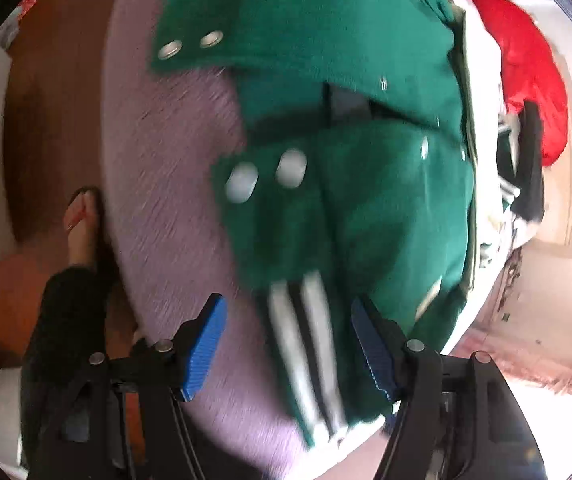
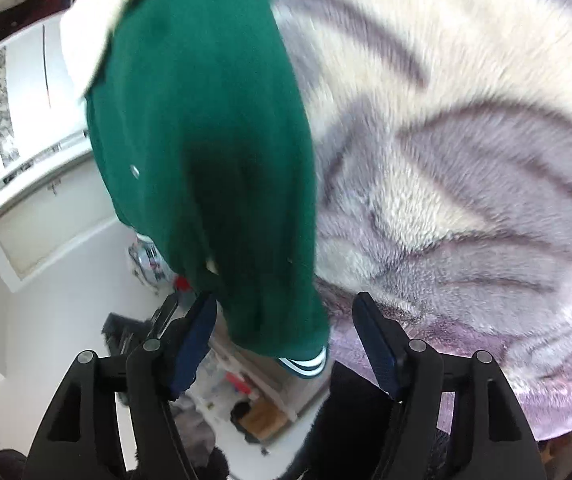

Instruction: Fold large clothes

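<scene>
A green jacket (image 1: 366, 200) with white snap buttons (image 1: 241, 182) lies folded on a fluffy lilac blanket (image 1: 165, 200). Its striped green-and-white ribbed band (image 1: 306, 344) lies between the blue pads of my left gripper (image 1: 289, 344), which stands open just above it without pressing the cloth. In the right wrist view the green jacket (image 2: 205, 160) hangs over the blanket's edge, with a cream lining (image 2: 93, 20) at the top. Its striped cuff (image 2: 304, 364) dangles between the fingers of my right gripper (image 2: 286, 344), whose jaws are open and apart from the cloth.
A red garment (image 1: 526, 68) and other clothes are piled at the far right of the bed. A person's sandalled foot (image 1: 81, 224) stands on the brown floor at the left. Beside the grey-striped blanket (image 2: 466, 160) are a white cupboard (image 2: 25, 120) and floor clutter (image 2: 245, 400).
</scene>
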